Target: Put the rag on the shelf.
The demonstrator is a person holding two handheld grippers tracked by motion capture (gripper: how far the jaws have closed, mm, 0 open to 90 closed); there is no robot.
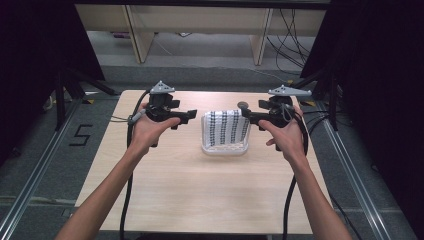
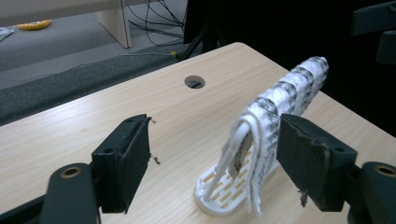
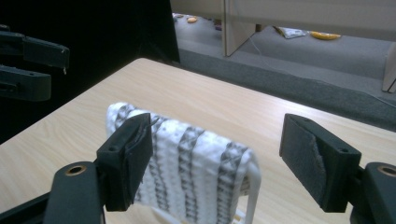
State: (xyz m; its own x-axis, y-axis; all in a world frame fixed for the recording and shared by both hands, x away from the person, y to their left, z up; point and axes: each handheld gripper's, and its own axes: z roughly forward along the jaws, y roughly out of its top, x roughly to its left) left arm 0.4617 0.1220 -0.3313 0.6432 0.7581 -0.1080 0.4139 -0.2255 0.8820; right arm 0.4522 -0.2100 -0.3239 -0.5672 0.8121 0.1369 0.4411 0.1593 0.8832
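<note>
Grey carpet and dark curtains surround a pale wood tabletop (image 1: 200,190), w/ cables and light wood furniture legs on the floor beyond it. We hold one gripper per hand, both raised over the far half of the tabletop, facing each other.

Between them sits a white slotted rack (image 1: 225,147) w/ a white cloth (image 1: 225,127) draped over it; the cloth has dark patterned stripes running front to back. Rack stands near the far-centre of the tabletop, just this side of a round cable hole (image 1: 244,105).

Left gripper (image 1: 192,115) is just left of the cloth, apart from it. In the left gripper view its fingers (image 2: 123,163) are spread wide, nothing between them but bare tabletop; the rack (image 2: 219,191) and cloth (image 2: 280,100) stand ahead, the cloth's near edge partly behind the right-hand finger. The hole (image 2: 194,81) shows farther off.

Right gripper (image 1: 247,116) is at the cloth's right edge; whether it touches, we can't tell from above. In the right gripper view its fingers (image 3: 126,161) are likewise released and wide apart, gripping nothing. The cloth (image 3: 196,163) sits ahead of the gap, its left part hidden behind the left-hand finger. The other gripper's black fingers show at the upper left of that view.

Black cables trail from both grippers back along our forearms.
</note>
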